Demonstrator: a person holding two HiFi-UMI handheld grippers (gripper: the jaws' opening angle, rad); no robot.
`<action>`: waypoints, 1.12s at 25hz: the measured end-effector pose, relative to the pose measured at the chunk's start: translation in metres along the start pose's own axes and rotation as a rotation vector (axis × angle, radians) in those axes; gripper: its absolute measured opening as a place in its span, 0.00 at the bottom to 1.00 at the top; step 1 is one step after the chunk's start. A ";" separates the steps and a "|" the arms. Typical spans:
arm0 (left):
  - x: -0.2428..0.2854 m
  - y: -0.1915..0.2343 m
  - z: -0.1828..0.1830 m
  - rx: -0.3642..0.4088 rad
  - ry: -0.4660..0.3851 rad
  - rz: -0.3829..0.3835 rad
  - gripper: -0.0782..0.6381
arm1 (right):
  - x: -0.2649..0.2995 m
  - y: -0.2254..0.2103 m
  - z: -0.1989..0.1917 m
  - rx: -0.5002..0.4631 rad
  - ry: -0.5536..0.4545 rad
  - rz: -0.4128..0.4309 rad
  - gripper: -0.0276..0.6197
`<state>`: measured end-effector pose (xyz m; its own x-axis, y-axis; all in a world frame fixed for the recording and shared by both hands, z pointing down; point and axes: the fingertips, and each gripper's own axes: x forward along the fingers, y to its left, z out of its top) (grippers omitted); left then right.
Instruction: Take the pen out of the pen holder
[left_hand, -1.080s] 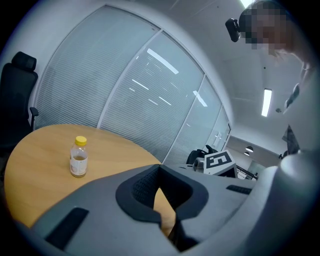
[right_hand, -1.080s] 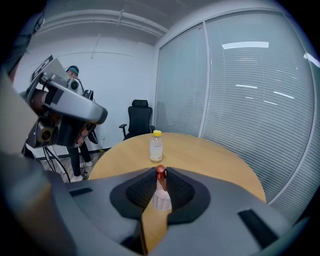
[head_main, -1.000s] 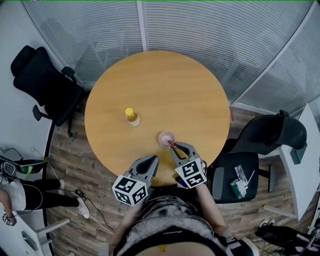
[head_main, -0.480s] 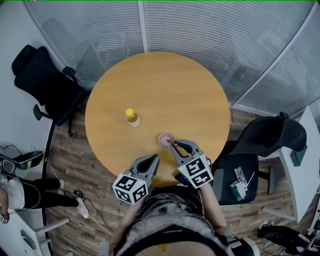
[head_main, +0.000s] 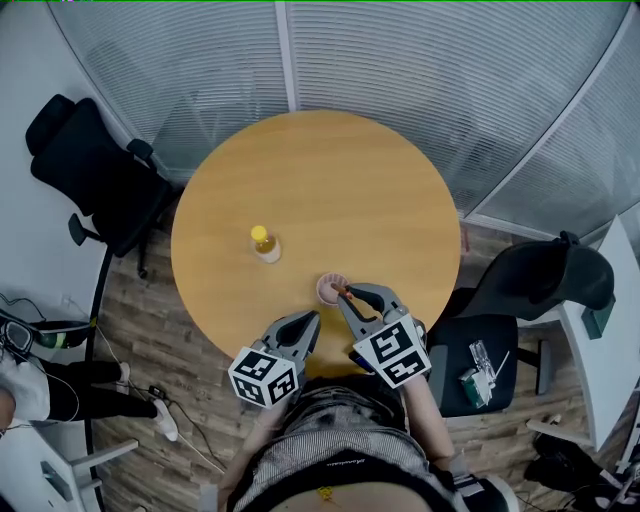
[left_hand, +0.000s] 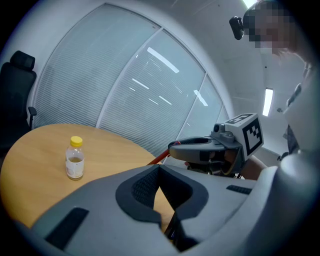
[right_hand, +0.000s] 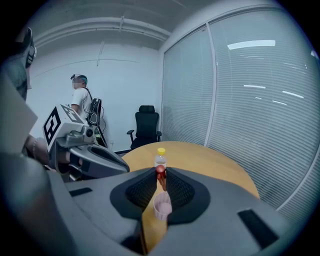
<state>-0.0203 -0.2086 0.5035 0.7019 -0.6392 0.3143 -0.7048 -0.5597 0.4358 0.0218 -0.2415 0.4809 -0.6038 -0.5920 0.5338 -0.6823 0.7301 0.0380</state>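
A small pink pen holder (head_main: 331, 289) stands near the front edge of the round wooden table (head_main: 320, 180). A red pen (right_hand: 160, 176) rises from the holder (right_hand: 162, 207). My right gripper (right_hand: 160, 179) is shut on the pen's upper part, and the pen's lower end still reaches the holder's mouth. In the head view the right gripper (head_main: 347, 296) sits just right of the holder. My left gripper (head_main: 307, 322) hovers over the table's front edge, left of the right one, shut and empty. In the left gripper view the pen (left_hand: 157, 159) shows as a red streak.
A clear bottle with a yellow cap (head_main: 264, 243) stands upright on the table, left of and beyond the holder. Black office chairs (head_main: 95, 170) (head_main: 540, 275) stand at the left and right of the table. A person (right_hand: 82, 102) stands far behind, by the wall.
The right gripper, still holding the pen, has drifted slightly to the right and toward me. The left gripper has hardly moved.
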 end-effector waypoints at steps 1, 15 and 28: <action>0.001 0.000 0.000 0.001 0.001 0.000 0.11 | -0.002 0.000 0.002 -0.003 0.003 0.004 0.15; 0.013 -0.004 0.013 0.010 -0.023 -0.006 0.11 | -0.006 -0.001 0.013 -0.045 0.008 0.035 0.15; 0.025 -0.009 0.012 0.006 -0.031 0.018 0.11 | -0.003 -0.005 0.000 -0.102 0.040 0.093 0.15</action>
<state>0.0019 -0.2256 0.4973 0.6857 -0.6651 0.2958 -0.7180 -0.5512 0.4251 0.0270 -0.2427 0.4788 -0.6441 -0.5078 0.5721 -0.5775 0.8132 0.0716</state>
